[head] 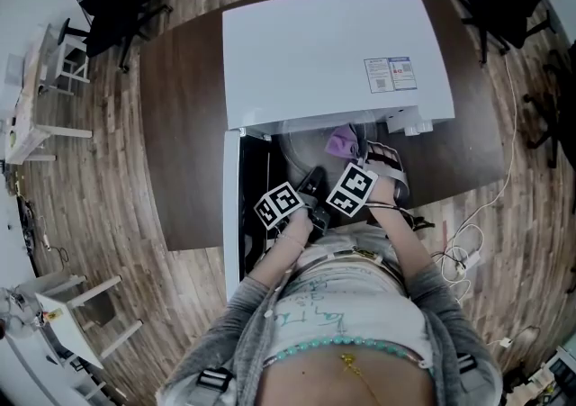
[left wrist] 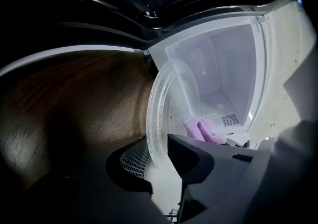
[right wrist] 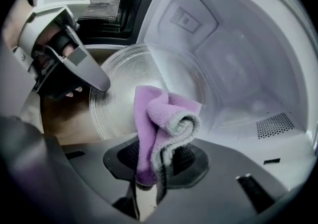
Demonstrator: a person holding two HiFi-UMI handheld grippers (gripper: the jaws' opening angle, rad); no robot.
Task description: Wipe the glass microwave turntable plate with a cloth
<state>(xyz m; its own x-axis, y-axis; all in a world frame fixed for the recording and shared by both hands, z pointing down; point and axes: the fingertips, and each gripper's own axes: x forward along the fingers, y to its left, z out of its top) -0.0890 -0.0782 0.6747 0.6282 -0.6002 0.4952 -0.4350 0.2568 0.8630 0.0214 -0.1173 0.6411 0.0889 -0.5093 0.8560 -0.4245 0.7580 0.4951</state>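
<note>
**Head view.** The white microwave oven (head: 333,53) stands on a dark table (head: 184,125), with its door (head: 232,215) open at the left. The left gripper (head: 310,186) and the right gripper (head: 353,157) both reach into the opening.

**Left gripper view.** The jaws are clamped on the rim of the glass turntable plate (left wrist: 171,109), which is held on edge at the cavity mouth.

**Right gripper view.** The jaws pinch a folded purple cloth (right wrist: 159,128) just in front of the plate's face; we cannot tell whether it touches. We judge wiping barely begun, with the whole face left. The cavity walls (right wrist: 238,59) and the door crowd the stroke, and the left gripper's finger covers part of the rim.
</note>
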